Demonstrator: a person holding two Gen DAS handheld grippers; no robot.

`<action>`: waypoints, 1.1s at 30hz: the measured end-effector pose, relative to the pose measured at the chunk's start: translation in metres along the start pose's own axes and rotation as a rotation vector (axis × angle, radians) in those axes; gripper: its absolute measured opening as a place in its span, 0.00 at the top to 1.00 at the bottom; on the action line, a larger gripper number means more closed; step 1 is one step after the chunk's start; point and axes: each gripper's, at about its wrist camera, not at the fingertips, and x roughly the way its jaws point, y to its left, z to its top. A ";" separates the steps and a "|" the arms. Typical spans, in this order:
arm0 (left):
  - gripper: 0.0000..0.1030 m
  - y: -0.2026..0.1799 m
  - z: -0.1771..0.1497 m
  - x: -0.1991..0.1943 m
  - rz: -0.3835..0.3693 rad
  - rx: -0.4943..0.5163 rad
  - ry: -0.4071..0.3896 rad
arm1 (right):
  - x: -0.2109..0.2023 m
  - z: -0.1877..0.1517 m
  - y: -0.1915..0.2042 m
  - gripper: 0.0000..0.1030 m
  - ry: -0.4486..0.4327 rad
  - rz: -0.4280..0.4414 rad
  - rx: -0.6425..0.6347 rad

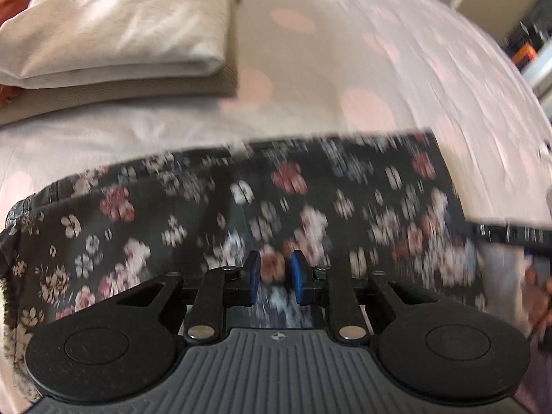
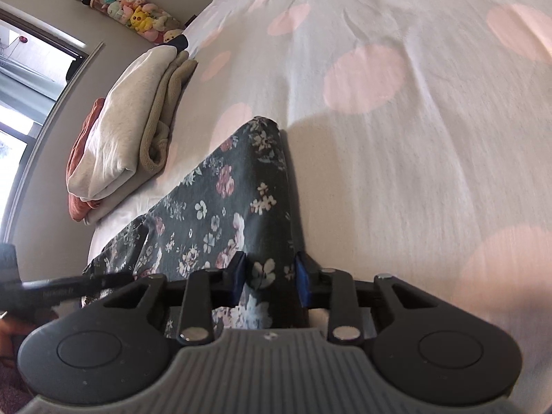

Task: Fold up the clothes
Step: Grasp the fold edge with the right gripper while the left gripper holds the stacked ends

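Observation:
A dark floral garment (image 1: 241,207) lies flat on the bed, folded into a long strip; it also shows in the right wrist view (image 2: 220,203). My left gripper (image 1: 274,277) hovers over its near part with the blue pads a small gap apart, nothing held between them. The left view is motion-blurred. My right gripper (image 2: 270,277) is open over the strip's near right edge, with the cloth showing between its pads. A black part of the other gripper (image 2: 51,289) crosses the lower left of the right wrist view.
A stack of folded clothes (image 1: 114,34), cream on tan on rust, sits at the bed's far left, also seen in the right wrist view (image 2: 117,138). The white sheet with pink dots (image 2: 396,138) spreads to the right. A window and plush toys (image 2: 131,10) line the wall.

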 end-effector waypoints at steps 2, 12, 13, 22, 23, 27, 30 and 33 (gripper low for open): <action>0.83 -0.003 -0.006 0.005 0.006 0.018 0.035 | 0.000 0.000 -0.003 0.73 0.002 0.006 0.042; 0.84 -0.005 -0.013 0.006 0.014 0.041 0.075 | -0.026 0.001 0.007 0.89 -0.030 0.113 0.189; 0.84 -0.004 -0.015 -0.002 -0.016 0.023 0.056 | -0.029 0.002 0.011 0.89 -0.033 0.111 0.178; 0.87 -0.013 -0.034 0.009 0.005 0.025 0.168 | -0.035 0.002 0.033 0.90 -0.046 0.126 0.164; 0.87 -0.016 -0.034 0.012 0.020 0.030 0.176 | -0.036 0.002 0.035 0.90 -0.046 0.126 0.160; 0.87 -0.022 -0.033 0.020 0.067 0.041 0.193 | -0.036 0.001 0.045 0.90 -0.037 0.116 0.139; 0.86 -0.020 -0.032 0.020 0.063 0.022 0.183 | -0.037 0.002 0.054 0.90 -0.027 0.107 0.124; 0.86 -0.011 -0.031 0.010 0.041 -0.021 0.150 | -0.038 0.003 0.067 0.90 -0.027 0.093 0.103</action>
